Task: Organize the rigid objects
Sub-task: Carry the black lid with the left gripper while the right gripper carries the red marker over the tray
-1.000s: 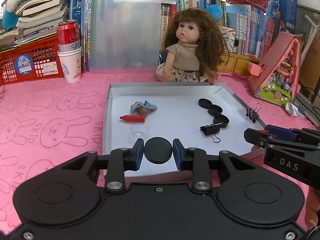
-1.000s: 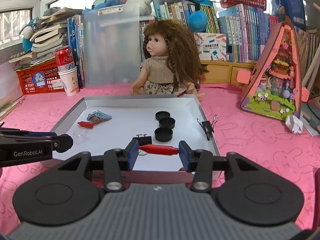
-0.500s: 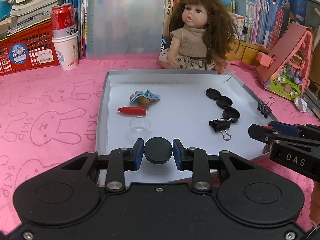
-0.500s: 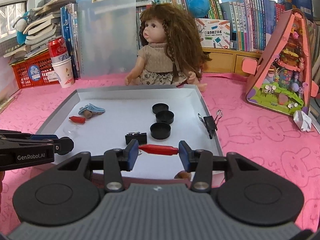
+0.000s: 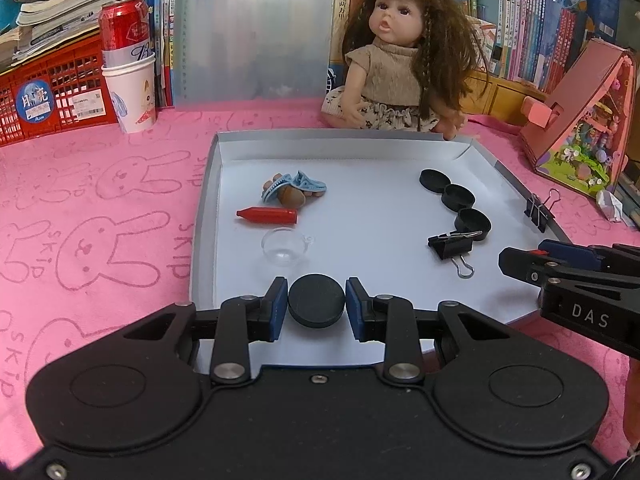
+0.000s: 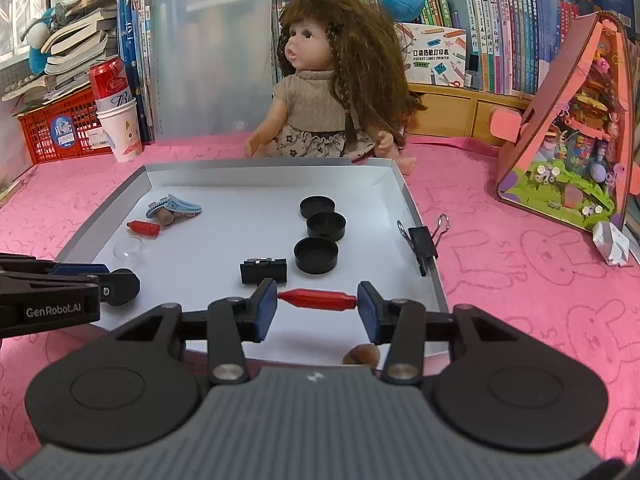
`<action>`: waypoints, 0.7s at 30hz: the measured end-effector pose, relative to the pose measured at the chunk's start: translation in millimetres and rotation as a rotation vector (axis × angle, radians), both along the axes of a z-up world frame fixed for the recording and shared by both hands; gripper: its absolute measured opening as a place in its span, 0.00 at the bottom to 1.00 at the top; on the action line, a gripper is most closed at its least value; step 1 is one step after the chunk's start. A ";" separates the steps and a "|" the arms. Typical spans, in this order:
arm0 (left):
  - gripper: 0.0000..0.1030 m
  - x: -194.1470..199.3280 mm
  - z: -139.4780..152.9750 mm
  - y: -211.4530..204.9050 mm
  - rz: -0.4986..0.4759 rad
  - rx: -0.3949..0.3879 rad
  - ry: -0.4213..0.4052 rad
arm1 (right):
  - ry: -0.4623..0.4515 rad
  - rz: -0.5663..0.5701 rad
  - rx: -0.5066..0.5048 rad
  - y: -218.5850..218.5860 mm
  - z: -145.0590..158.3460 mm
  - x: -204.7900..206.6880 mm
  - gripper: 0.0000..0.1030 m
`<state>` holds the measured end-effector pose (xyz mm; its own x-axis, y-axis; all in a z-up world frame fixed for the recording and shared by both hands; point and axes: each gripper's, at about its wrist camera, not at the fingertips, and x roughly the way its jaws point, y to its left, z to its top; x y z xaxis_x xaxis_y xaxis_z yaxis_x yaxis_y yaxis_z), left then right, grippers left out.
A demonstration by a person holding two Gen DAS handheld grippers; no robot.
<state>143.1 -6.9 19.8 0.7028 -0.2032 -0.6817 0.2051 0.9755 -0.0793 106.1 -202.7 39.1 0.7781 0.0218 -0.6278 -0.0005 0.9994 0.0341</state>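
Rigid objects are being sorted in a shallow white tray (image 5: 208, 200) on a pink surface (image 5: 100, 200), with the tray as landmark. A black round cap (image 5: 316, 300) is clamped between the narrowly parted blue pads of the left tool (image 5: 316, 304), above the tray's near edge. A red crayon-like piece (image 6: 318, 300) is pinched end to end by the right tool (image 6: 318, 306), its jaws held wider, also over the near edge. Inside the tray, three black caps (image 6: 320, 228) are lined toward the right wall, a matching red piece (image 5: 266, 215) lies near the left wall, and a clear cup (image 5: 284, 246) sits below it. A brown object under the right tool is possibly a nut. The red piece is gripped only at its tips, so it could pivot and drop; the cap could roll once released on edge.
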 end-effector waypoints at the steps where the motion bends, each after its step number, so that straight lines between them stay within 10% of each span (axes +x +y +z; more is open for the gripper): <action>1: 0.29 0.1 -0.1 0.0 0.000 0.000 0.000 | 0.002 0.000 0.001 -0.1 -0.5 0.3 0.48; 21: 0.29 8.7 -4.0 -0.2 0.000 0.005 0.006 | 0.034 0.012 0.027 1.0 -9.2 16.9 0.48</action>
